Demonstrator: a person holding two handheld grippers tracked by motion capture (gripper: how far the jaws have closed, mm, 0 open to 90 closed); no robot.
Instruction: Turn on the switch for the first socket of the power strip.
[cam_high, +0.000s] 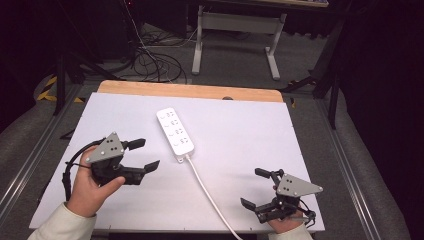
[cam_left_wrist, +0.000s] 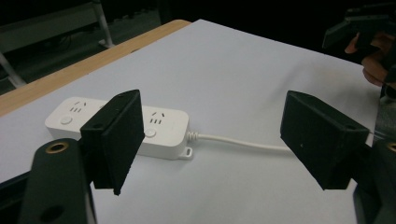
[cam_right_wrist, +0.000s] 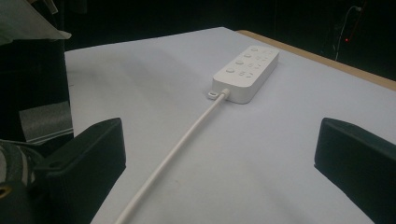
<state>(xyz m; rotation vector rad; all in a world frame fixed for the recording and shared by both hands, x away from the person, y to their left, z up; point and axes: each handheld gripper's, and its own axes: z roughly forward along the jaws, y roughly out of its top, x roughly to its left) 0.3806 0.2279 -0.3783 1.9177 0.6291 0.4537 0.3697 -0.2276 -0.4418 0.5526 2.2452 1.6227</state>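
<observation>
Both grippers low (fingers apart): left gripper (cam_high: 142, 154); right gripper (cam_high: 255, 188)

Looking out along the right gripper (cam_right_wrist: 219, 154), the two black jaws stand wide apart at the bottom corners, with nothing between them but bare white surface and cable. The counter (cam_right_wrist: 140, 84) is covered in white, with a strip of wooden edge showing along its far right side. Up ahead, toward that far edge, a white power strip (cam_right_wrist: 246, 73) lies flat, its round buttons and sockets facing up. From its near end a white cable (cam_right_wrist: 187, 135) runs straight back toward the camera, passing between the jaws, closer to the left one, touching neither. Beyond the counter, everything is dark.
</observation>
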